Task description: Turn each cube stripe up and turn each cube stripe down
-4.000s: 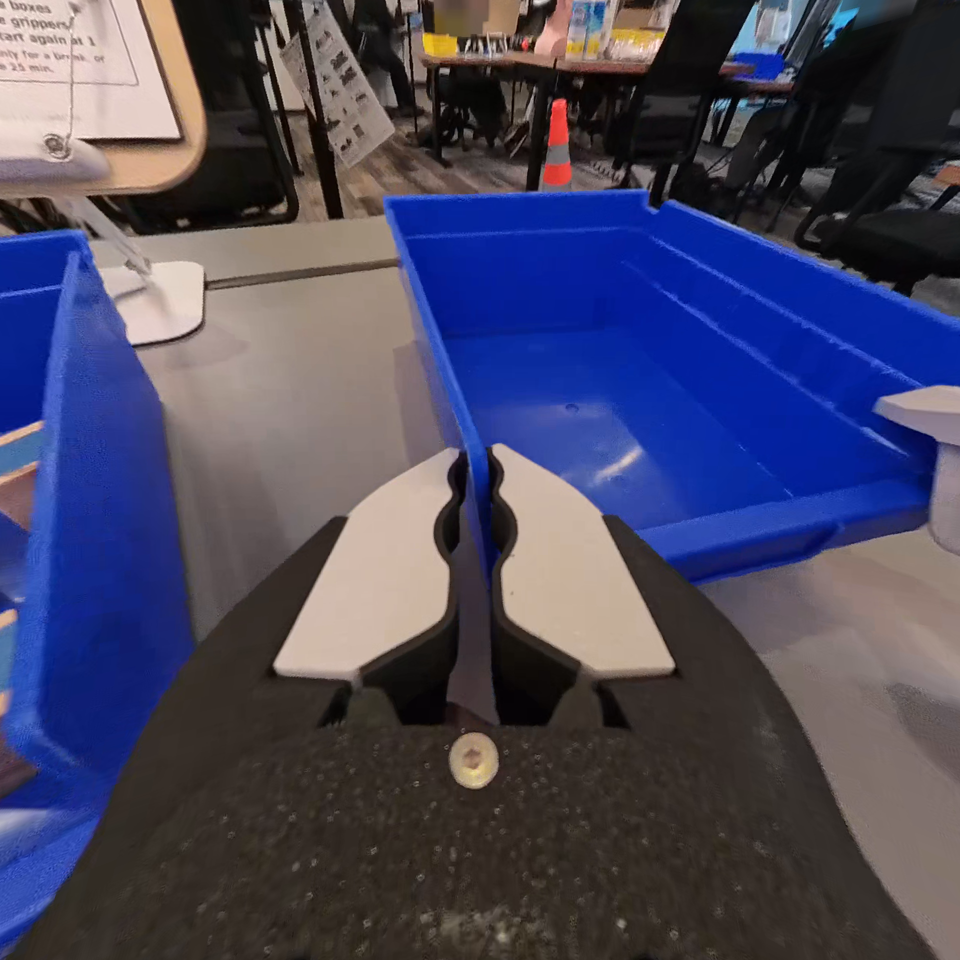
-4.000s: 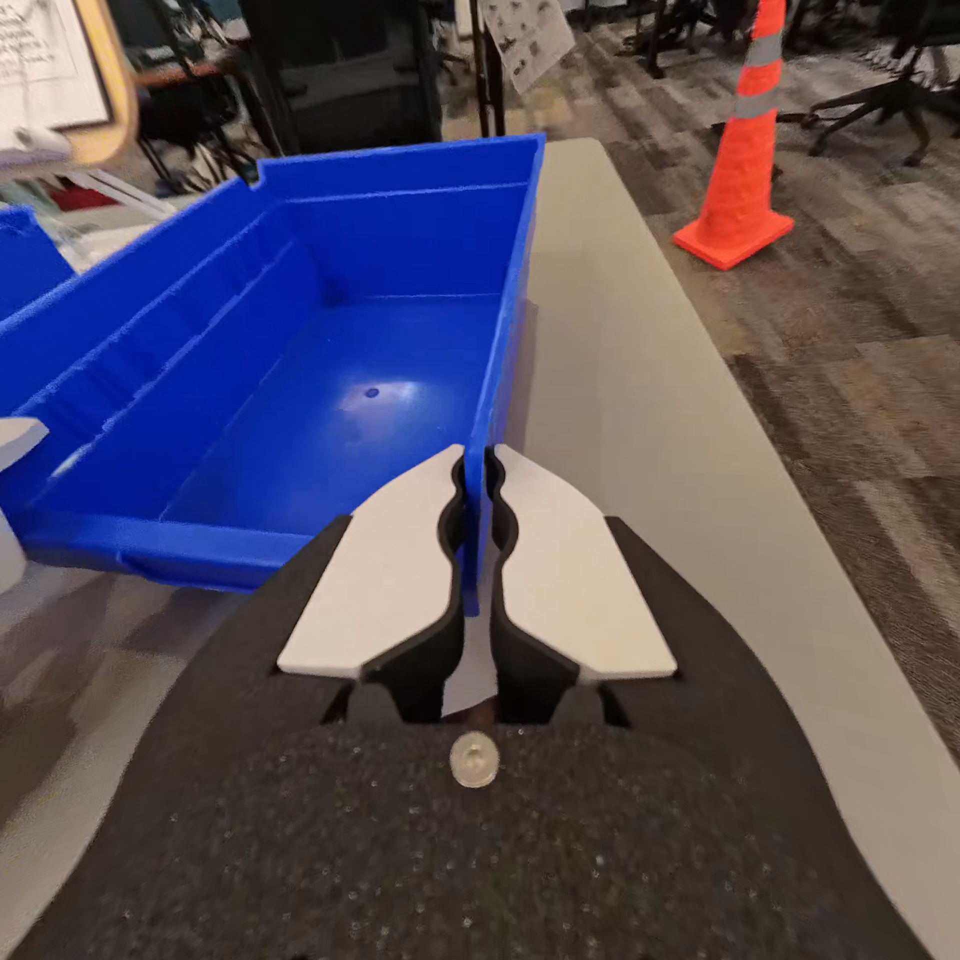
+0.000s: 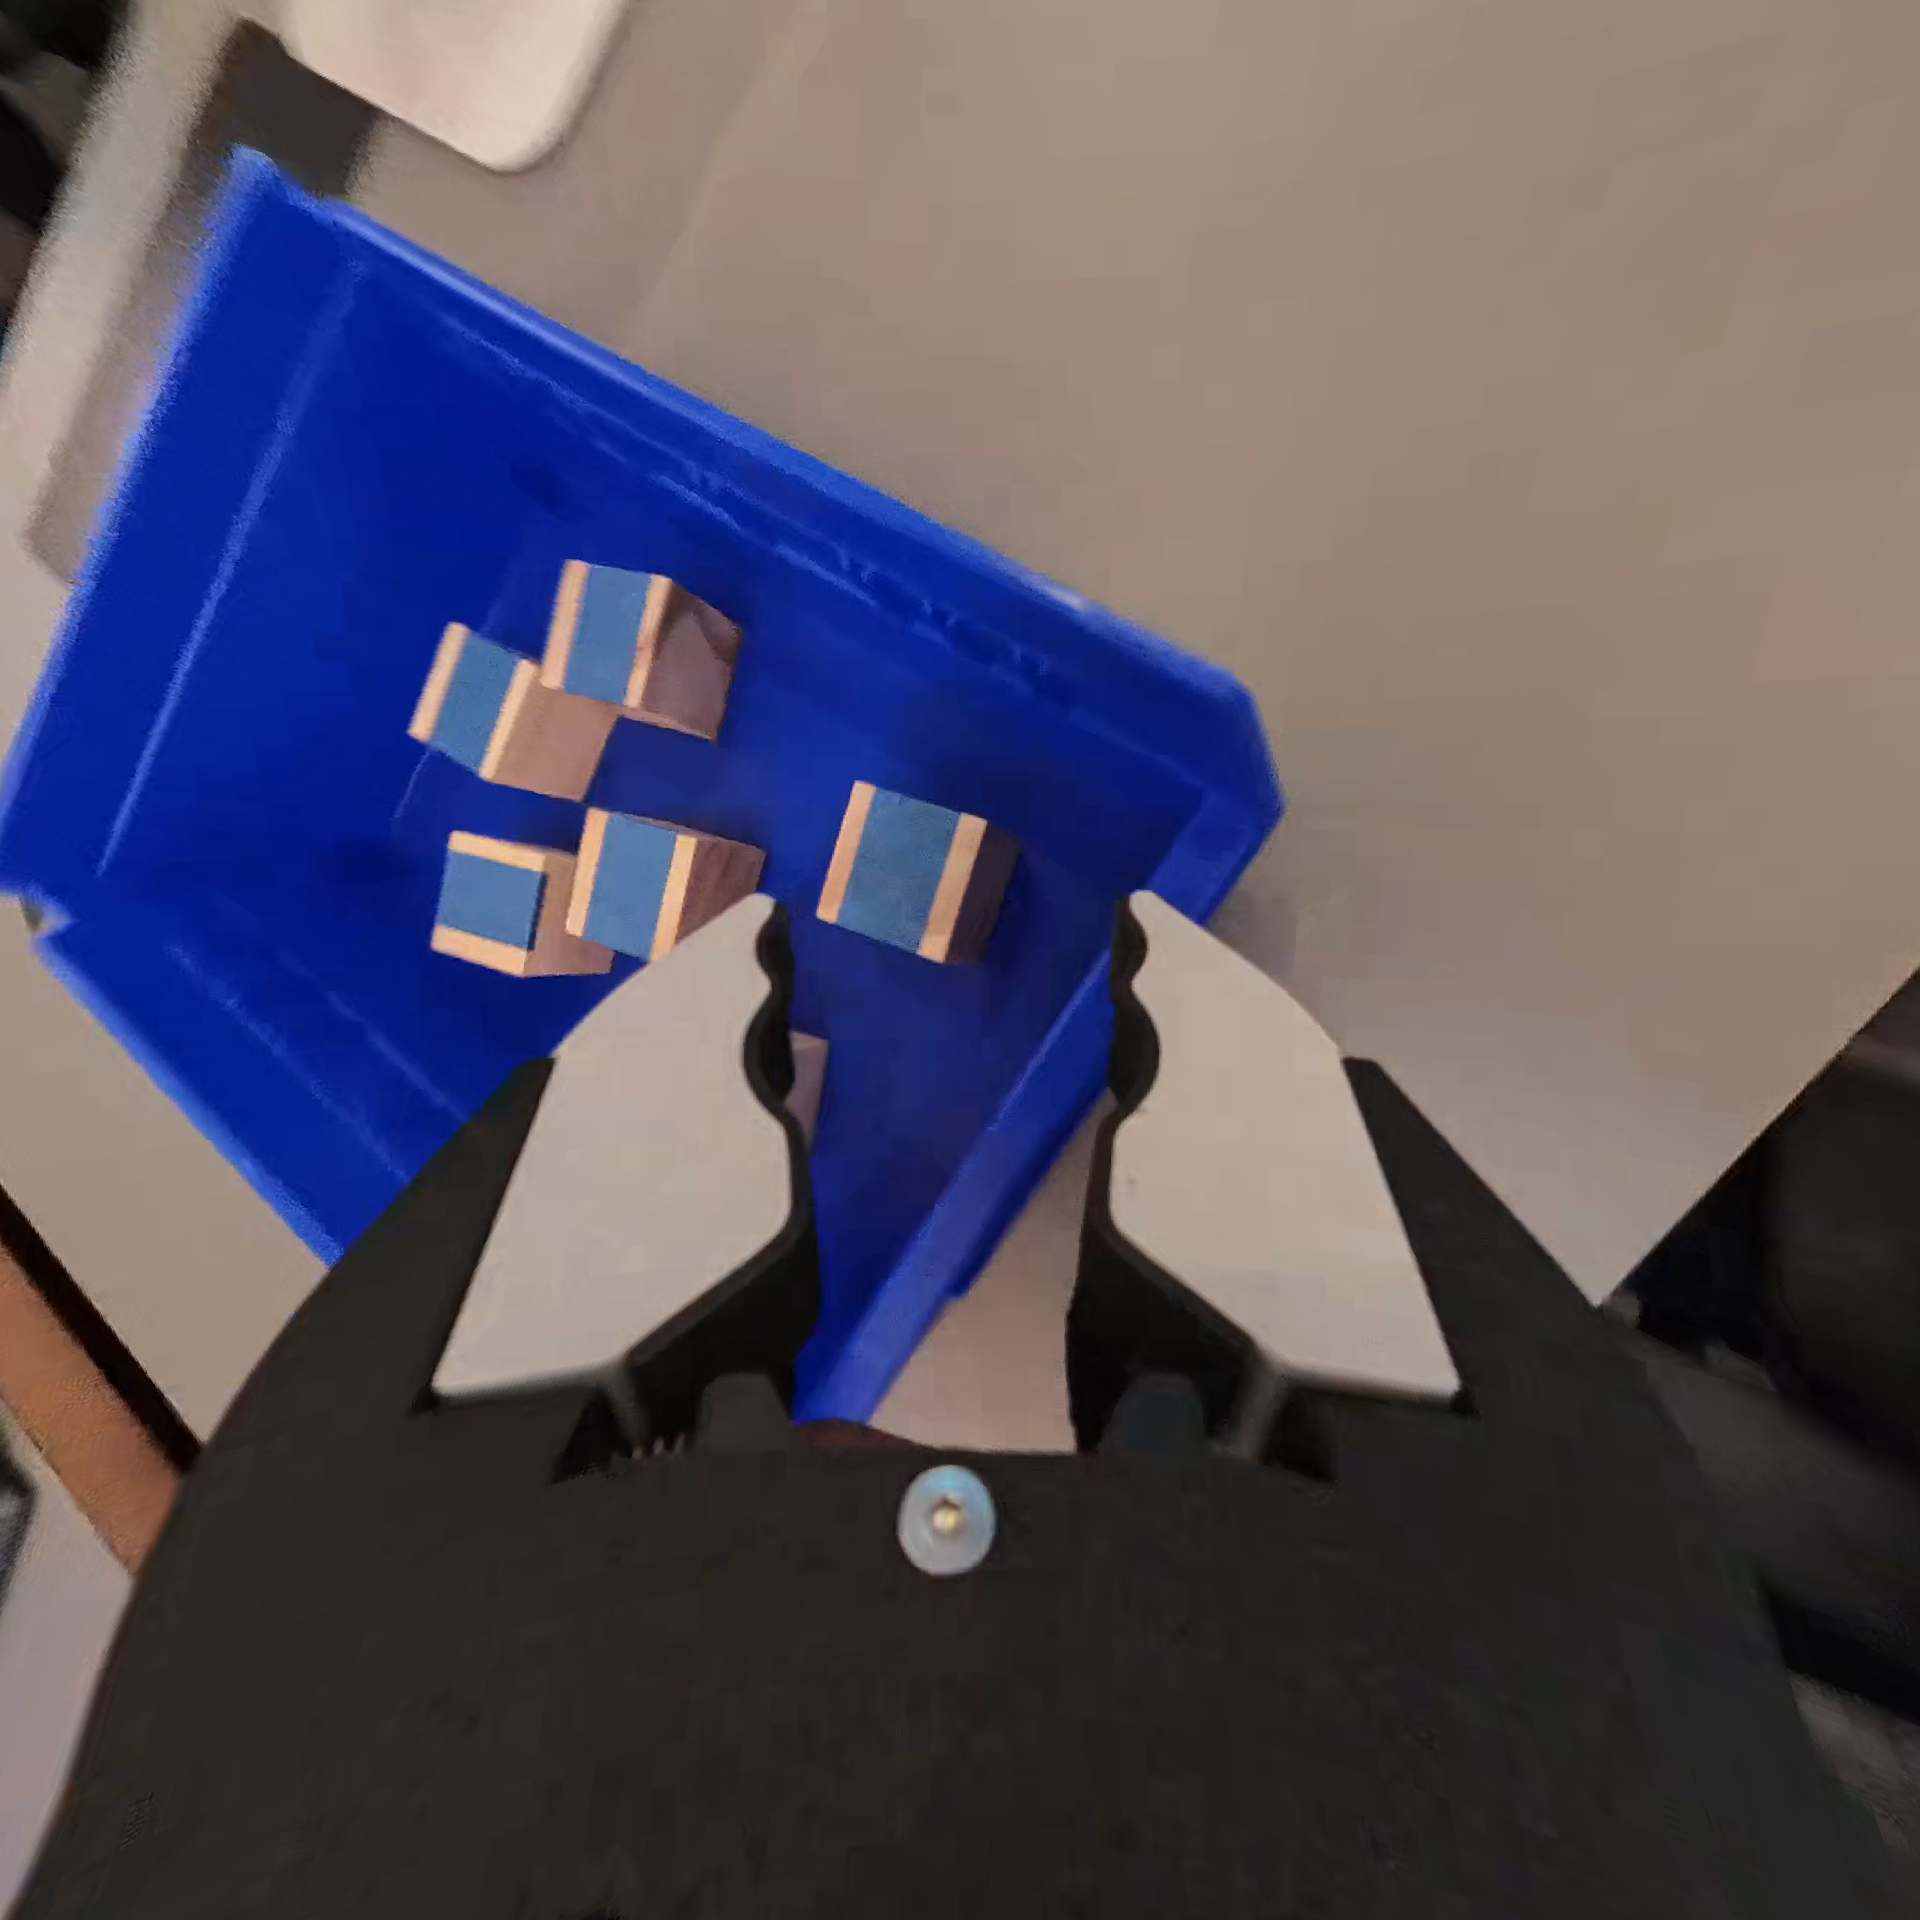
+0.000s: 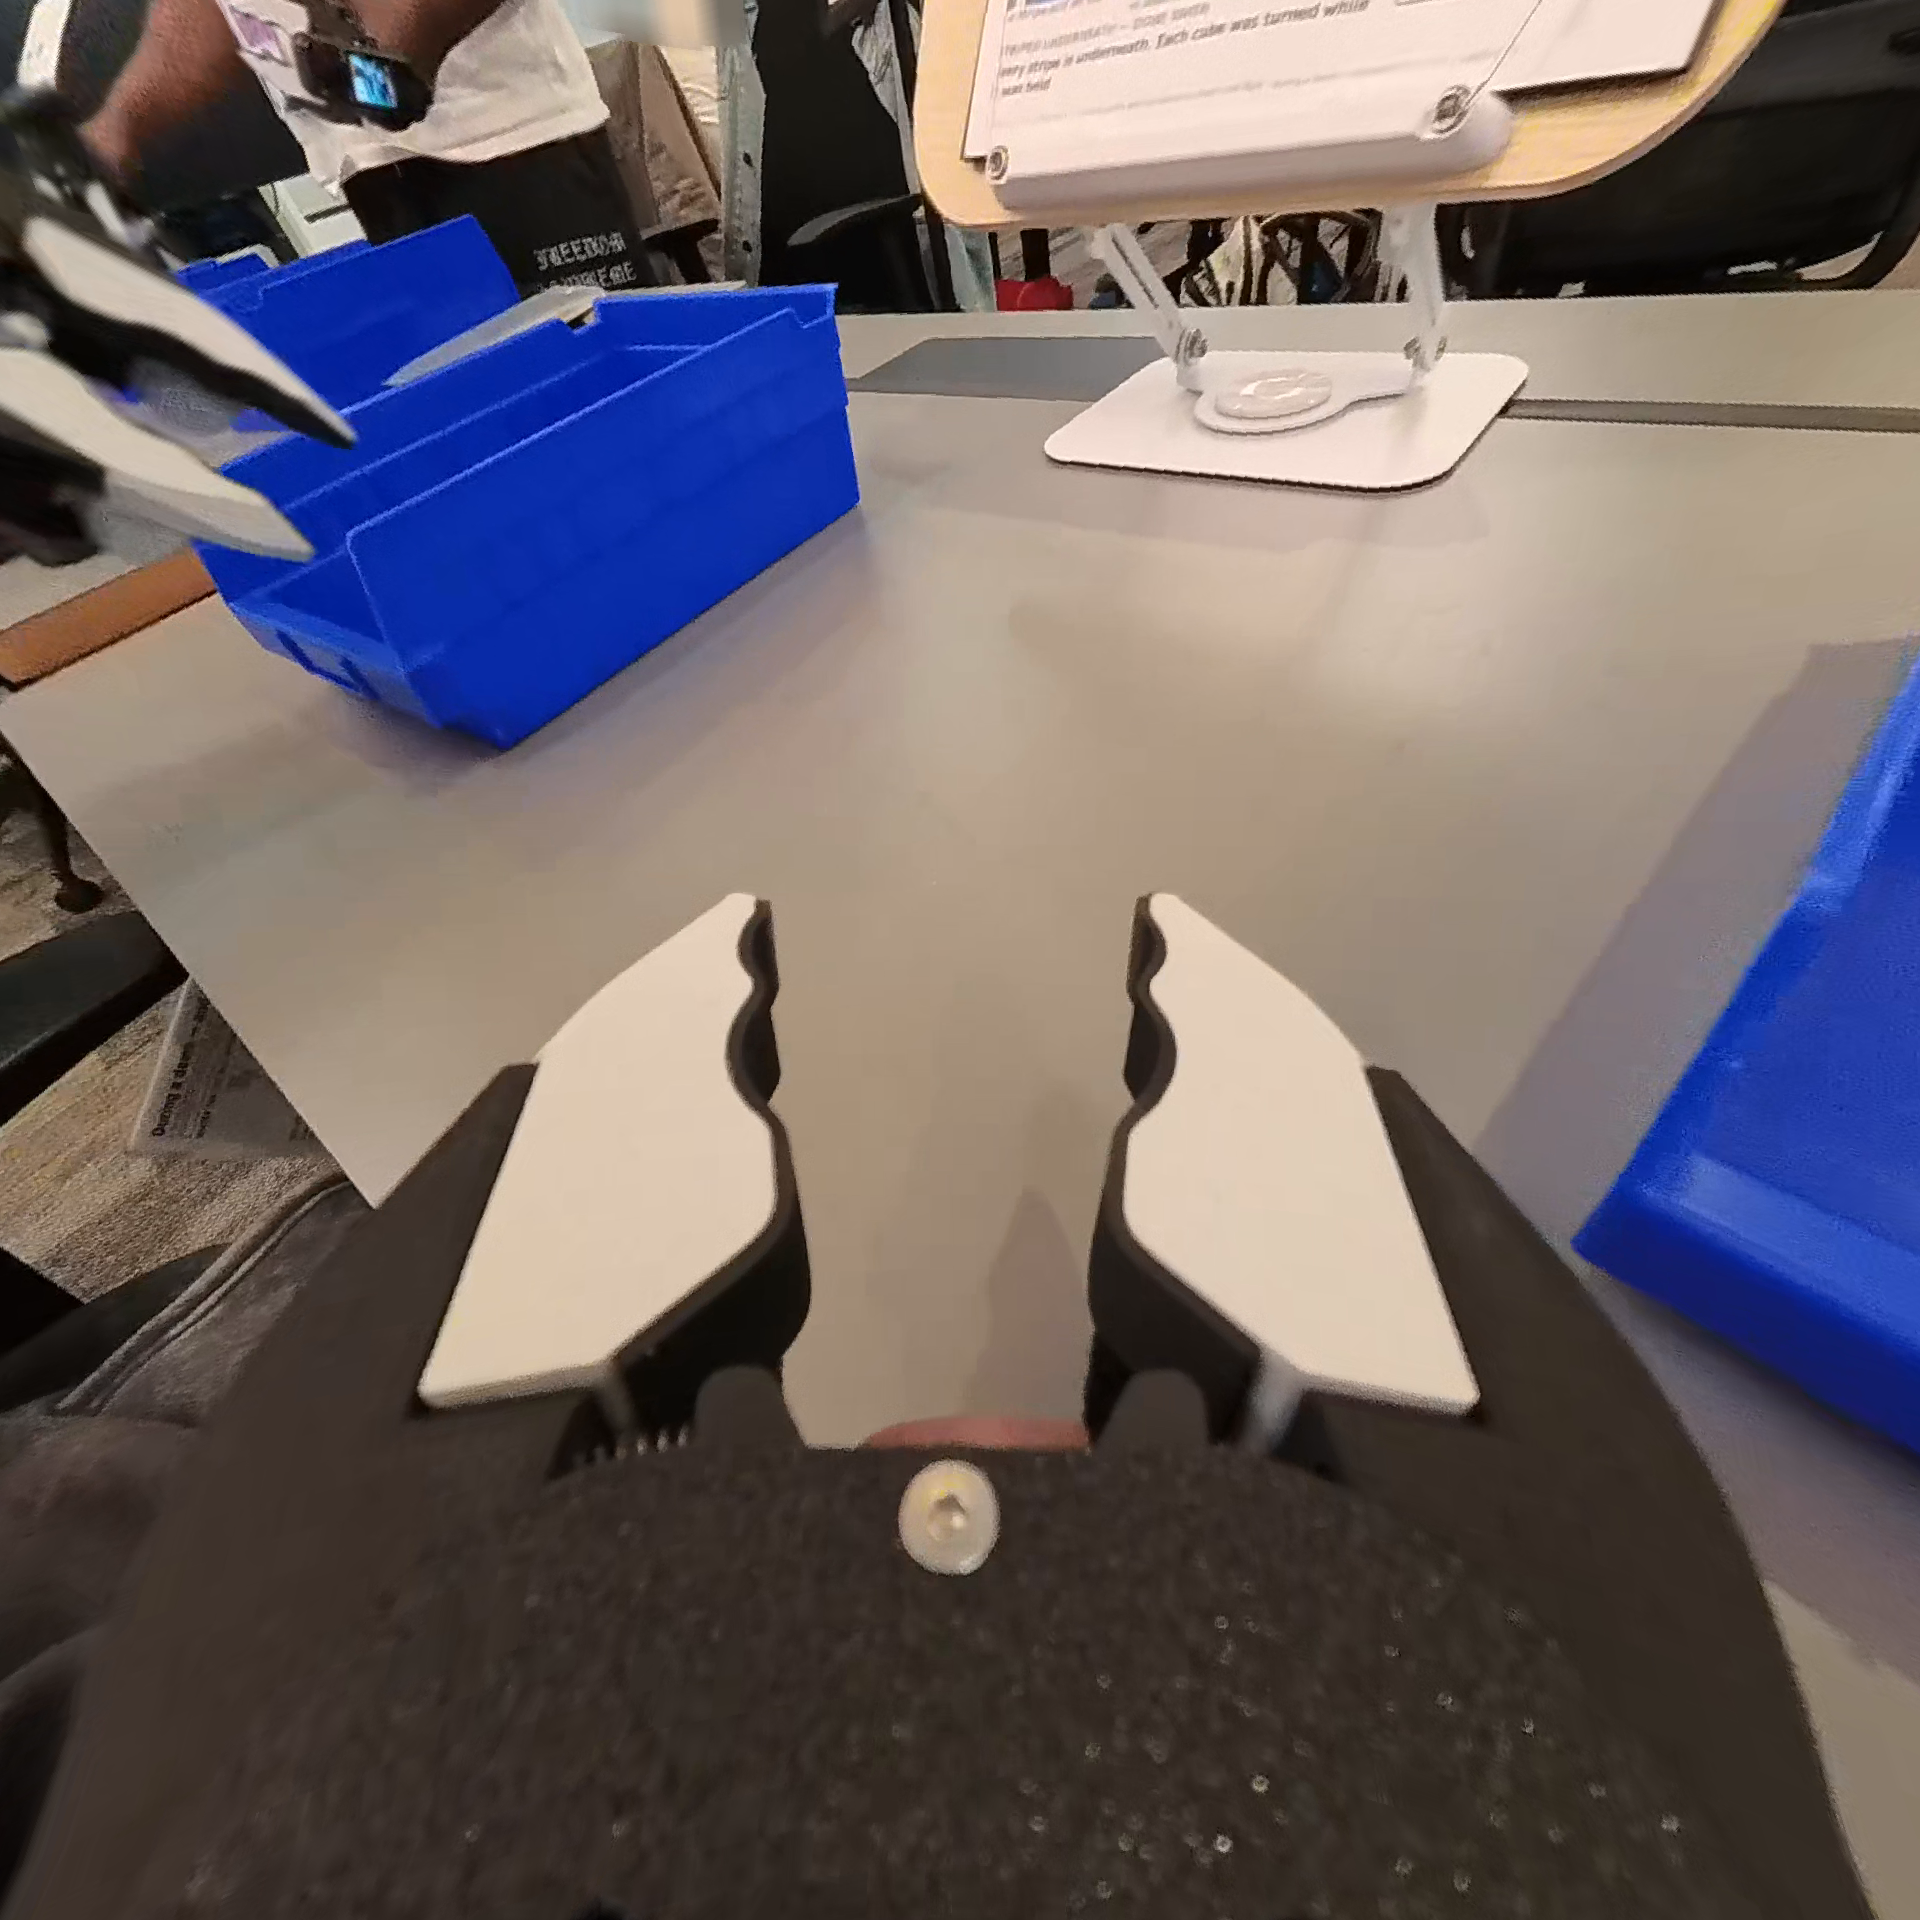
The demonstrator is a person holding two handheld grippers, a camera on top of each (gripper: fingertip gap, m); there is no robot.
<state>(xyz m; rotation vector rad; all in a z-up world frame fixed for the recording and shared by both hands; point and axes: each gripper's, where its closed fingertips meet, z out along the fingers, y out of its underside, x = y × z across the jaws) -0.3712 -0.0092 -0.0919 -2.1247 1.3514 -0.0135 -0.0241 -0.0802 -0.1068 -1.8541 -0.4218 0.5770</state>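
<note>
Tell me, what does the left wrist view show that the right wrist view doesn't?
Only the left view looks down into the bin, showing five cubes inside, blue stripes up, with a sixth thing half hidden behind a finger. Only the right view shows the stand, a second bin, a person and the right gripper, open. Both show the first bin, the table and the left gripper, open.

My left gripper (image 3: 945,914) and right gripper (image 4: 951,914) share black speckled bodies, pale grey wavy-edged fingers (image 4: 623,1174), a silver screw (image 4: 948,1519) at lower centre.
</note>
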